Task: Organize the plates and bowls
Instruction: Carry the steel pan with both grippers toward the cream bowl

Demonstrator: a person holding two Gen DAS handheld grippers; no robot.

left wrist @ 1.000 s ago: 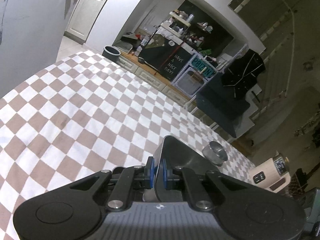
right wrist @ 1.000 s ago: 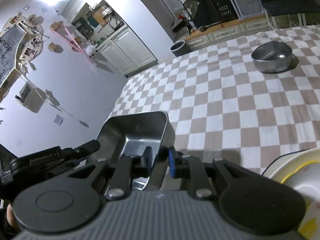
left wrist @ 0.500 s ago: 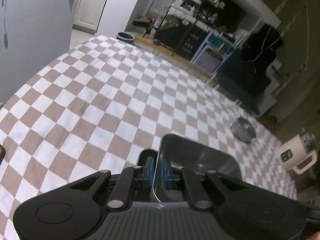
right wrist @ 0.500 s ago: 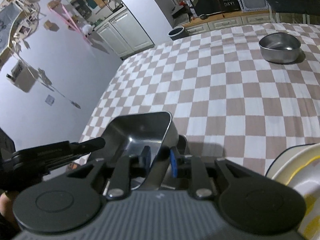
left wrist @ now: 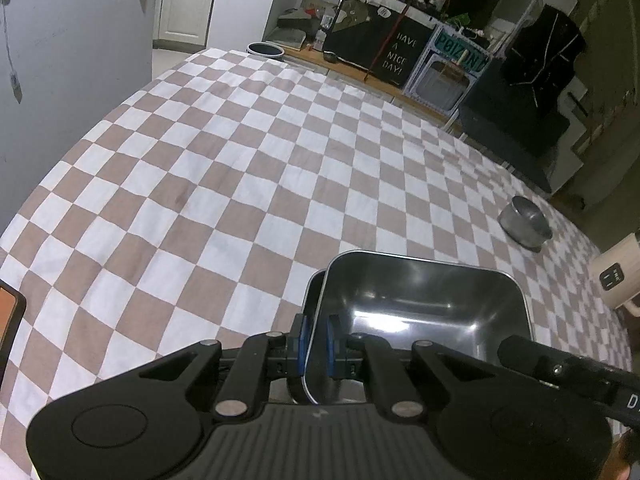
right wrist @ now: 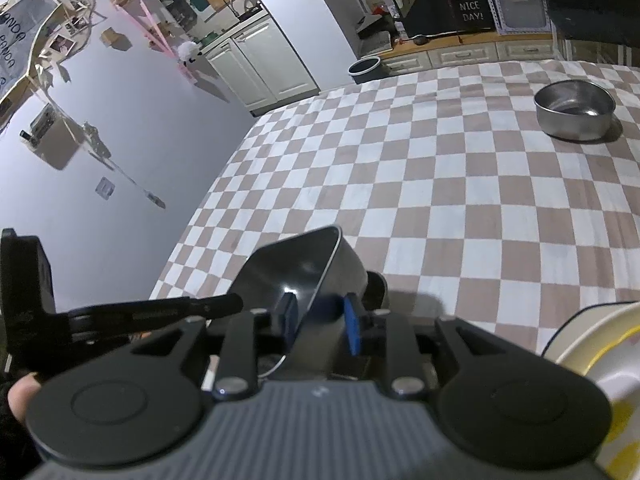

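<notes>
Checkered tablecloth (left wrist: 224, 168) covers the whole work surface; most of it bare, so not much sorted into place yet as far as the views show.

Biggest dish in play: rectangular steel tray (left wrist: 420, 312), near edge of the table, close to the person. It sits tilted, one side lifted, w/ a dark rim of something under its left edge; can't tell if that's a 2nd tray or a lid.

Cream & yellow plate (right wrist: 592, 356) only partly in view at the right wrist cam's lower right corner, just beside the tray area. Stack or single, can't tell.

Round steel bowl (right wrist: 574, 110) stands alone far across the cloth, well apart from tray and plate. Judgement: untouched, left to collect.

Left gripper (left wrist: 315, 340) is clamped on the tray's left wall, pads pressing either side of the rim. Right gripper (right wrist: 322, 320) straddles the tray's other wall but jaws are opening; wall is between the pads w/ a gap showing, so it's letting go.

Judgement: early-mid. Tray being set down or handed over to the left side; bowl & plate not yet grouped w/ it.
</notes>
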